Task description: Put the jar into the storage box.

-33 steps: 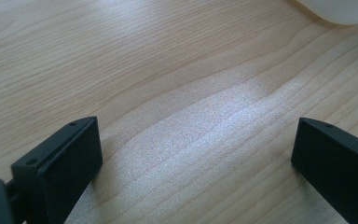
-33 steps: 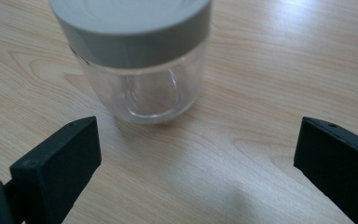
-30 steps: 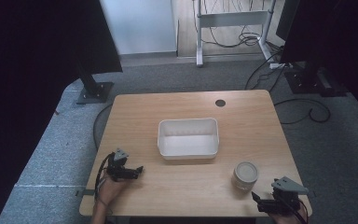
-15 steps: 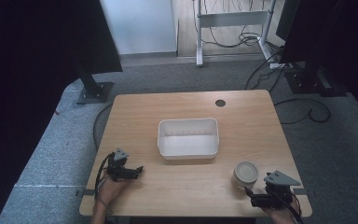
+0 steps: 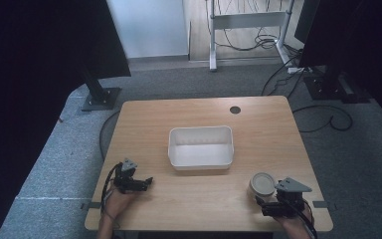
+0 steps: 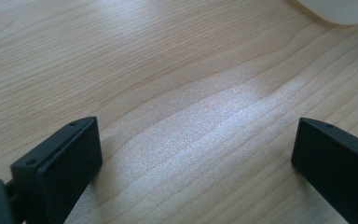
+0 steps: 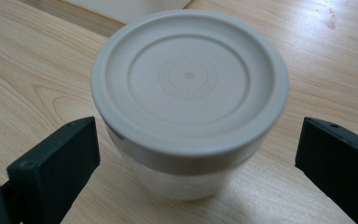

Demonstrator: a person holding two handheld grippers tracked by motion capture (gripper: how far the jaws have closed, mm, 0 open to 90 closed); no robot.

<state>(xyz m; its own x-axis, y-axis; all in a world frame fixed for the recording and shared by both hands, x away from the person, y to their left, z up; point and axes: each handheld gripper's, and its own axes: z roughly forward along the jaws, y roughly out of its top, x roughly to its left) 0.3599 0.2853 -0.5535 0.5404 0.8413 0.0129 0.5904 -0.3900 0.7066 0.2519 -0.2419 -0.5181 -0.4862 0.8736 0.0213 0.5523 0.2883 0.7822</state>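
1. Right tongs [image 5: 263, 203] sit low over the near right corner of the wooden surface [image 5: 199, 122], jaws spread wide, held by a hand coming in from the bottom edge of the high view.
2. Just ahead of those tongs stands a small round tub [image 5: 261, 184] with a pale grey lid, upright on the surface. In the right gripper view the tub [image 7: 189, 100] lies between the two black jaws and slightly beyond their tips, with clear gaps on both sides, so neither jaw touches it.
3. The lid [image 7: 189, 79] is seated on the tub, flat and level, with a ringed embossed mark at its centre; the print is too small to read.
4. Left tongs [image 5: 148, 181] rest at the near left part of the surface, well apart from the right tongs, pointing toward them. Their jaws are also spread wide, and in the left gripper view nothing but bare wood grain [image 6: 191, 116] lies between them.
5. A white rectangular bin [image 5: 200, 147] stands ahead of both tongs, between them and nearer the middle of the surface. It looks empty. A rounded white edge of it [image 6: 340, 9] shows past the left tongs, at the top corner of the left gripper view.
6. A small dark round hole [image 5: 235, 109] is set in the surface beyond the bin, at the far side.
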